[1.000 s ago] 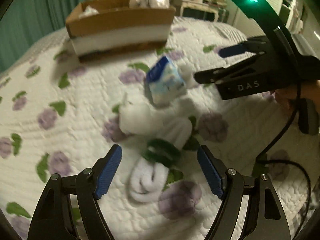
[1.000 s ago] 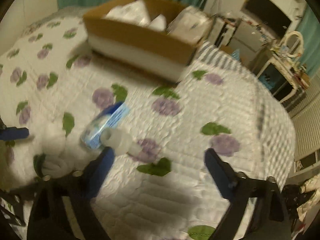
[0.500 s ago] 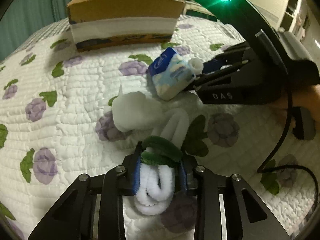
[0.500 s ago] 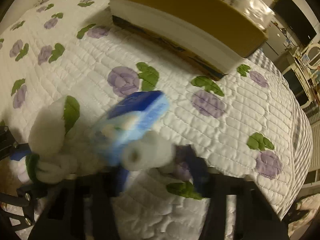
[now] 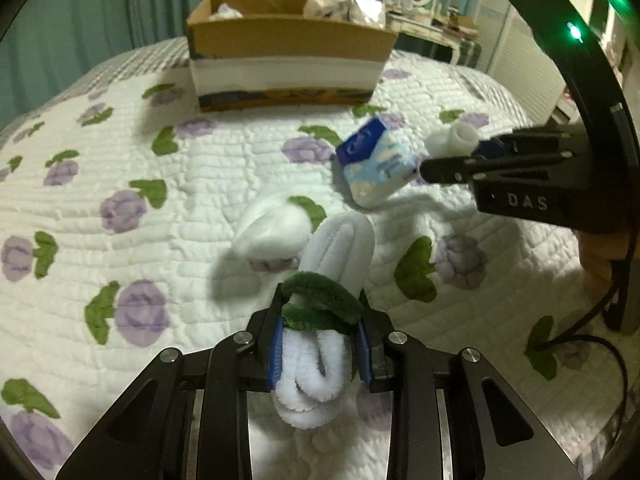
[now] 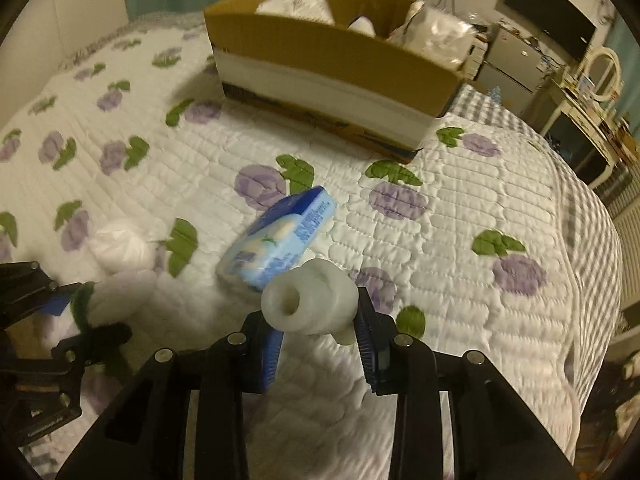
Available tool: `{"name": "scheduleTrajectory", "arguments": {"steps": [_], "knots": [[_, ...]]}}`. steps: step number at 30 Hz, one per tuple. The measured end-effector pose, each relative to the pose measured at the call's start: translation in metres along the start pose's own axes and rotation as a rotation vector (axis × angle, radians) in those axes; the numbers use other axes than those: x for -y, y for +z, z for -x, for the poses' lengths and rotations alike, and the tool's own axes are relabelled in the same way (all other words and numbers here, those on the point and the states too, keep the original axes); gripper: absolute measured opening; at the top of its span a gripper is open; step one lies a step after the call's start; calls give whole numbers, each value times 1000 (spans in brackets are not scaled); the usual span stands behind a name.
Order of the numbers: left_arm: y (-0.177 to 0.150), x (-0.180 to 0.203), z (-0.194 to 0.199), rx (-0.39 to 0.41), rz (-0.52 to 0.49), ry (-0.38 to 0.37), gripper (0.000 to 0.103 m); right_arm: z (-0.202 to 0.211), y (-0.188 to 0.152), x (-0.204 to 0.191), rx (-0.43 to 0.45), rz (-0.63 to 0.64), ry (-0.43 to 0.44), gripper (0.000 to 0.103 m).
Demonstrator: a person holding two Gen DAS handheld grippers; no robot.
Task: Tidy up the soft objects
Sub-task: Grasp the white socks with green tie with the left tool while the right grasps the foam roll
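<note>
Spread across the bed, a white quilt (image 5: 200, 184) printed with purple flowers and green leaves carries everything we see. On it, our left gripper (image 5: 318, 346) has its blue-padded fingers (image 5: 275, 354) clamped on a white fluffy bundle (image 5: 314, 376) bound by a green fuzzy band (image 5: 320, 300), the bundle's long end reaching forward over the quilt. Our right gripper (image 6: 318, 344) has its fingers (image 6: 366, 344) pressed on either side of a small white soft roll (image 6: 310, 300) with a hollow end, held just above the quilt. Just beyond that roll lies a blue and white tissue pack (image 6: 280, 236), tilted on the quilt, and we cannot tell whether the two touch. To the pack's left sits a loose white fluffy lump (image 6: 120, 246), beside the far end of the bundle. Farther back, near the bed's far edge, stands an open cardboard box (image 6: 320, 52) with a white band around its lower side, holding white soft things and clear plastic-wrapped packs. Behind the bed hang teal curtains (image 5: 80, 20), and off to the right we see a white dressing table with a round mirror (image 6: 604, 72).
</note>
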State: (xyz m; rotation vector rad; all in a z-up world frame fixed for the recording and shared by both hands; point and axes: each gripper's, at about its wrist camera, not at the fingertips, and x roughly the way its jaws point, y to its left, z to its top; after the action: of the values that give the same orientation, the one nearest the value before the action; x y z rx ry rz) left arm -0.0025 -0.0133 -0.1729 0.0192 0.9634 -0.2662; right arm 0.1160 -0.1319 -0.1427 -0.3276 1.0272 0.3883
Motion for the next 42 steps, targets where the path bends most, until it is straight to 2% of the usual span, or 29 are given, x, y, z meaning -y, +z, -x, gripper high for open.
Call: {"name": "scheduleTrajectory", "arguments": {"steps": [7,13,18,21,27,35,42], "knots": [[4,-9,32,68,27,8,28,31,-17,-8,77,-63,5,33],[12,-19,64,131,55,-7,28,66,-19,-17,174,-109,-7,33],[23,-25,93,212,47,21,28,99,-18,-30,244,-98,-45,33],[34,-28,109,260,46,29,28,118,-17,-32,295,-119,-24,33],[66,-32,142,366,47,33,28,166,1,-35,427,-131,-28,33],[112,-41,173,491,38,49,28,232,42,-26,606,-133,-35,33],[152,-48,181,560,25,46,28,262,75,-19,719,-121,-43,33]]}}
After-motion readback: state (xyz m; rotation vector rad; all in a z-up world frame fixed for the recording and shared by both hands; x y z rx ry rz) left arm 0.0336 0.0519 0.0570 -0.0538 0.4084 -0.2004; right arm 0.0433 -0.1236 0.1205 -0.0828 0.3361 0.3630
